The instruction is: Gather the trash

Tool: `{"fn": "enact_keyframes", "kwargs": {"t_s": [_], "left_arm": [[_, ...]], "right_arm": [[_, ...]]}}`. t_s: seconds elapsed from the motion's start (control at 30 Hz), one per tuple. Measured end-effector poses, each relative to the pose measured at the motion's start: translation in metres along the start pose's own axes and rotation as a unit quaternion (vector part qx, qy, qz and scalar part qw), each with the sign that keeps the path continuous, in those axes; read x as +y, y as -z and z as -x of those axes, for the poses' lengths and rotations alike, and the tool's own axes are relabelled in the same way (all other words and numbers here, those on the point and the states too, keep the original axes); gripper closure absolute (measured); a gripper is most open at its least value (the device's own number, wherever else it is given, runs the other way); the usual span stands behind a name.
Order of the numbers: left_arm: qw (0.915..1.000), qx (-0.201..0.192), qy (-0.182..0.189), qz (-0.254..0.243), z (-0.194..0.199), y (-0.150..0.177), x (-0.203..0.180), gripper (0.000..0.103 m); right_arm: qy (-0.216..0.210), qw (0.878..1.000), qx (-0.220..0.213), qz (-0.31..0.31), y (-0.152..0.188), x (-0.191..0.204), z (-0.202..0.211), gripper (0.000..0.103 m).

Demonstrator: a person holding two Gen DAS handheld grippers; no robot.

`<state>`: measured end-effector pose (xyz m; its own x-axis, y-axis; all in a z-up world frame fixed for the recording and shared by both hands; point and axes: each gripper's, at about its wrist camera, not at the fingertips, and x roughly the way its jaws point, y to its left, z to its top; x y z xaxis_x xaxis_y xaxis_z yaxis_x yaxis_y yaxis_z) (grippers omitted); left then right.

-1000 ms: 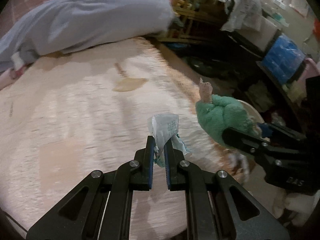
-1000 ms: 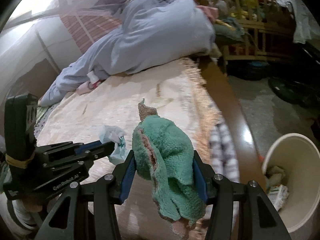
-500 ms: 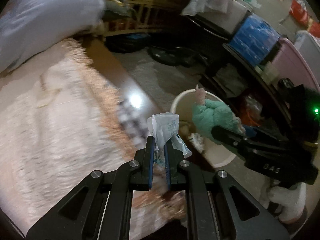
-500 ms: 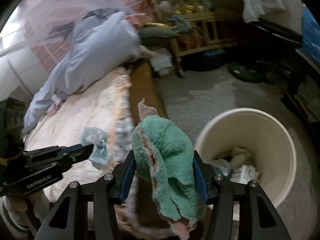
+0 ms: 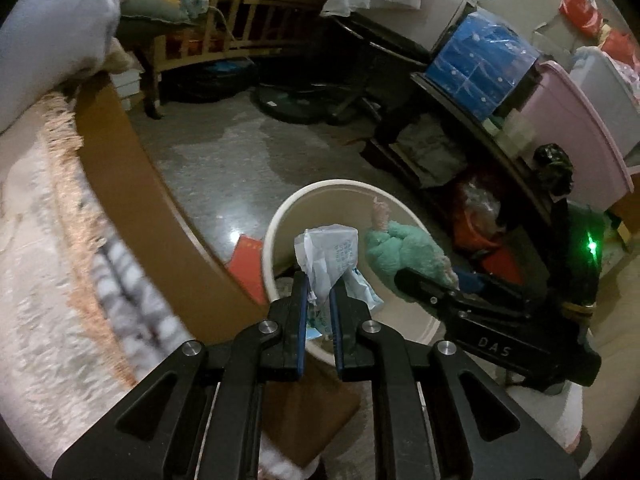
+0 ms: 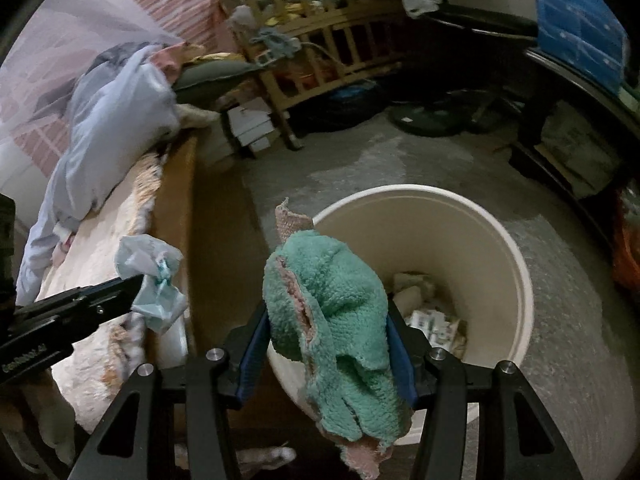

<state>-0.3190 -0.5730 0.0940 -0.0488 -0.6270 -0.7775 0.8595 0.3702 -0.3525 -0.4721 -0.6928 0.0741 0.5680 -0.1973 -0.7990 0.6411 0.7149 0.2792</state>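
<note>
Beside the bed, where both loads hung a second ago, we now find them at the smooth cream bin, ready for dropping. Our right gripper, half open, clamps the fluffy green cloth; left gripper, jaws just easing apart, still pinches the crumpled wrapper.

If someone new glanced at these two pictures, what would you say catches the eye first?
Probably the fluffy green cloth clamped in the right tongs, filling the centre of the right wrist view in front of the cream bucket on the floor. Next, the crumpled pale wrapper pinched in the left tongs, held over that same bucket's rim. Paper scraps already lie at the bucket's bottom.
</note>
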Motion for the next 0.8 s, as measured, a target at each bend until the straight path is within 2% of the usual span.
{"fn": "enact_keyframes", "kwargs": {"t_s": [0.07, 0.1, 0.17, 0.23, 0.3, 0.47, 0.57, 0.67, 0.8], "left_arm": [[0.9999, -0.001, 0.01, 0.002, -0.005, 0.0, -0.001, 0.074], [0.9999, -0.001, 0.015, 0.004, -0.007, 0.0, -0.002, 0.062], [0.9997, -0.006, 0.024, 0.01, -0.008, 0.001, -0.001, 0.057], [0.9997, -0.007, 0.021, 0.008, -0.009, 0.002, -0.002, 0.051], [0.9999, -0.009, 0.01, 0.002, -0.008, 0.003, -0.002, 0.049], [0.9993, -0.015, -0.032, -0.01, 0.007, 0.01, -0.002, 0.049], [0.9974, -0.04, -0.055, -0.023, 0.028, 0.018, -0.004, 0.049], [0.9952, -0.062, -0.071, -0.027, 0.048, 0.028, -0.006, 0.049], [0.9878, -0.096, -0.114, -0.044, 0.072, 0.041, -0.016, 0.049]], "right_arm": [[0.001, 1.0, -0.002, -0.01, -0.001, -0.008, -0.001, 0.049], [0.001, 1.0, -0.003, -0.013, -0.002, -0.011, -0.001, 0.048], [0.007, 1.0, -0.003, -0.018, -0.003, -0.015, -0.004, 0.046], [0.012, 1.0, -0.001, -0.022, -0.002, -0.018, -0.005, 0.038], [0.011, 1.0, -0.004, -0.027, 0.0, -0.018, -0.003, 0.034], [0.01, 0.999, -0.016, -0.027, 0.007, -0.013, 0.006, 0.033], [0.013, 0.999, -0.03, -0.014, 0.015, -0.002, 0.017, 0.033], [0.035, 0.998, -0.054, 0.004, 0.022, 0.012, 0.032, 0.033], [0.05, 0.995, -0.079, 0.022, 0.033, 0.031, 0.054, 0.033]]}}
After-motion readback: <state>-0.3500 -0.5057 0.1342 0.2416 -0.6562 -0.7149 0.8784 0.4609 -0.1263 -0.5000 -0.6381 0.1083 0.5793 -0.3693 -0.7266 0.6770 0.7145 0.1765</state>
